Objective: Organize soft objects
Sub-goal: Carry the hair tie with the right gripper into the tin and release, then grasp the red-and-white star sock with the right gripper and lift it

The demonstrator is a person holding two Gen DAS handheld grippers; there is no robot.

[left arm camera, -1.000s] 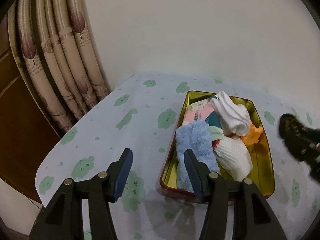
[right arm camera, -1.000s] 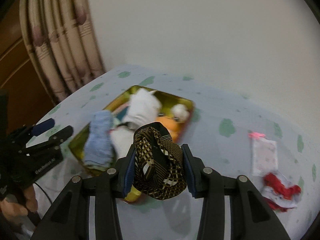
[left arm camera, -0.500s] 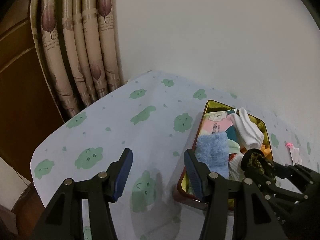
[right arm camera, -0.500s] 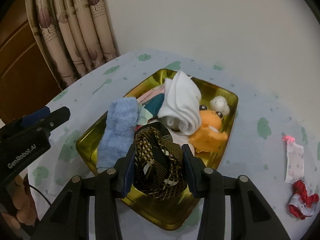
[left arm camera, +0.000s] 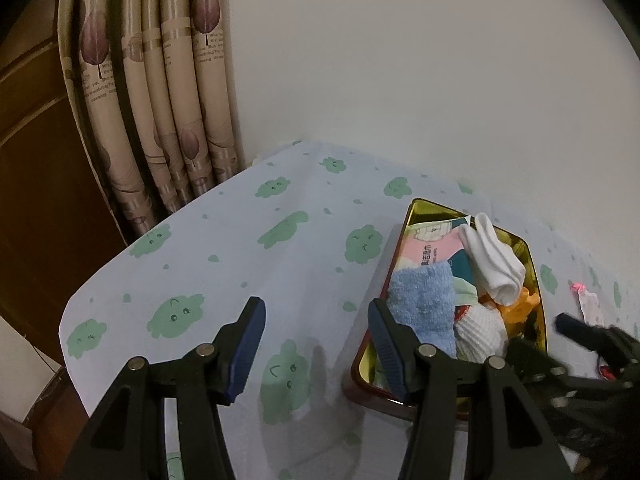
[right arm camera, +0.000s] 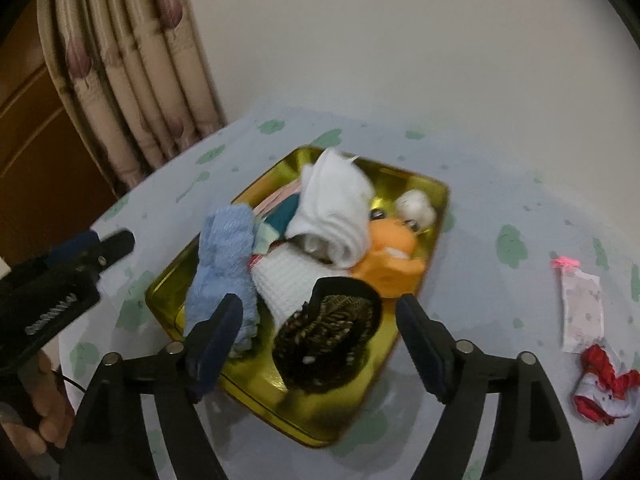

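My right gripper (right arm camera: 320, 334) is opening its jaws, the dark gold-patterned fabric bundle (right arm camera: 328, 340) lying loose between them in the shiny gold metal tray (right arm camera: 400, 184) at frame centre. My left gripper (left arm camera: 316, 334) hangs released over the green-blotched tablecloth (left arm camera: 240, 248).

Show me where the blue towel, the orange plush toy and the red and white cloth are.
blue towel (right arm camera: 224, 264): right wrist view, its middle.
orange plush toy (right arm camera: 390, 256): right wrist view, its body.
red and white cloth (right arm camera: 604, 384): right wrist view, its middle.

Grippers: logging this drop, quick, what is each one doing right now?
Left gripper: open, holding nothing.
Right gripper: jaws opening, pads clear of the patterned brown cloth lying in the gold tray.
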